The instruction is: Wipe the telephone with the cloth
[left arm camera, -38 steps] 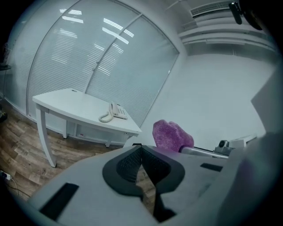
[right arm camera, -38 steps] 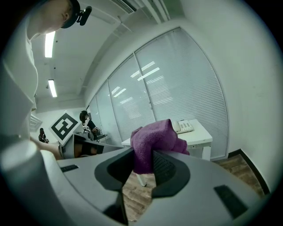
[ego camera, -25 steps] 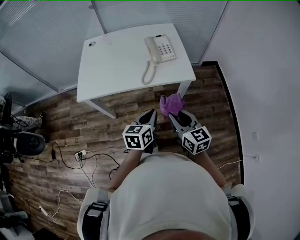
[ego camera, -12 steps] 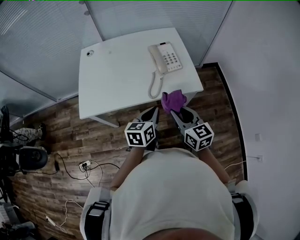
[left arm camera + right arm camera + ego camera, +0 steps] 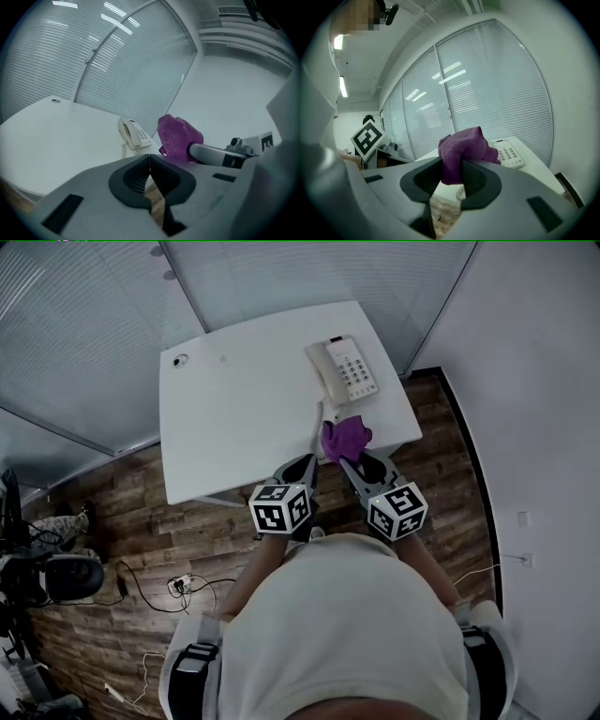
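A cream telephone (image 5: pixel 344 372) with a coiled cord lies near the right end of the white table (image 5: pixel 234 409); it also shows in the left gripper view (image 5: pixel 133 133) and the right gripper view (image 5: pixel 508 153). My right gripper (image 5: pixel 343 462) is shut on a bunched purple cloth (image 5: pixel 343 438), held over the table's near right edge, just short of the telephone. The cloth (image 5: pixel 461 150) sticks up from between the jaws in the right gripper view. My left gripper (image 5: pixel 312 461) hangs beside it at the table's near edge, shut and holding nothing (image 5: pixel 149 165).
Glass partitions with blinds (image 5: pixel 84 324) stand behind and left of the table. A white wall (image 5: pixel 534 381) runs along the right. Cables and a power strip (image 5: pixel 178 583) lie on the wooden floor at left, beside a dark chair (image 5: pixel 47 577). A small round grommet (image 5: pixel 180 360) sits in the table's far left corner.
Both grippers and the view have moved forward toward the table. The purple cloth, earlier over the floor, now hangs over the table's near right edge close to the telephone.
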`<state>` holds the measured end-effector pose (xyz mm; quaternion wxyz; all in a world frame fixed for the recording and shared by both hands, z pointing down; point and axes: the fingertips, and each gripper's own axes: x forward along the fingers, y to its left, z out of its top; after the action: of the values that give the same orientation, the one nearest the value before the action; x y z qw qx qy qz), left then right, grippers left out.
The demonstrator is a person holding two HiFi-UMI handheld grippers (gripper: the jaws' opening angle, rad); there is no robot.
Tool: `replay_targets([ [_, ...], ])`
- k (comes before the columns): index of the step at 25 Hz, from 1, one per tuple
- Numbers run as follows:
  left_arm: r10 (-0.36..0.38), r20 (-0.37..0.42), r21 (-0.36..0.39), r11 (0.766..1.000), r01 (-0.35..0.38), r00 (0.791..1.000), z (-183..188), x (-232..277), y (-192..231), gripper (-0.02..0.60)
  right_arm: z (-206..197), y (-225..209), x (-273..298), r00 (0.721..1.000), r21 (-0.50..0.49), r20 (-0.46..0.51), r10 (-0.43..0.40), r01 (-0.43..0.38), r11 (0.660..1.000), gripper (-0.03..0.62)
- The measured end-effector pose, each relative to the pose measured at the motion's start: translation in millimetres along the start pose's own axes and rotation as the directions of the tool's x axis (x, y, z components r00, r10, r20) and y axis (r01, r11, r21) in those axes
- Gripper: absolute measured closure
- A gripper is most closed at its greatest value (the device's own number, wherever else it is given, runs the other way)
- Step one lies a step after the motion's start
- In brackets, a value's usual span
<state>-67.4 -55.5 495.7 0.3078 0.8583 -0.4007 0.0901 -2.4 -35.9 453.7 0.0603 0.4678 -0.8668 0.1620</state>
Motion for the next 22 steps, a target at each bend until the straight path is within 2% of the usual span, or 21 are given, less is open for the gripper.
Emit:
replay_targets([
  [8, -0.015, -0.035, -0.018, 1.0, 0.015, 0.999, 4, 10, 22, 0.56, 4, -6, 29, 1.0, 0.01, -0.015, -0.022, 0.022, 1.0, 0.471],
  [16, -0.003, -0.032, -0.048, 0.999, 0.002, 0.999, 8, 23, 32, 0.56, 16, -31, 44, 0.999, -0.006, -0.019, -0.04, 0.039, 0.999, 0.471],
  [22, 0.019, -0.022, -0.053, 0.998, -0.02, 1.0, 21, 47, 46, 0.56, 38, -56, 72, 1.0, -0.038, 0.009, -0.008, 0.008, 0.999, 0.471],
])
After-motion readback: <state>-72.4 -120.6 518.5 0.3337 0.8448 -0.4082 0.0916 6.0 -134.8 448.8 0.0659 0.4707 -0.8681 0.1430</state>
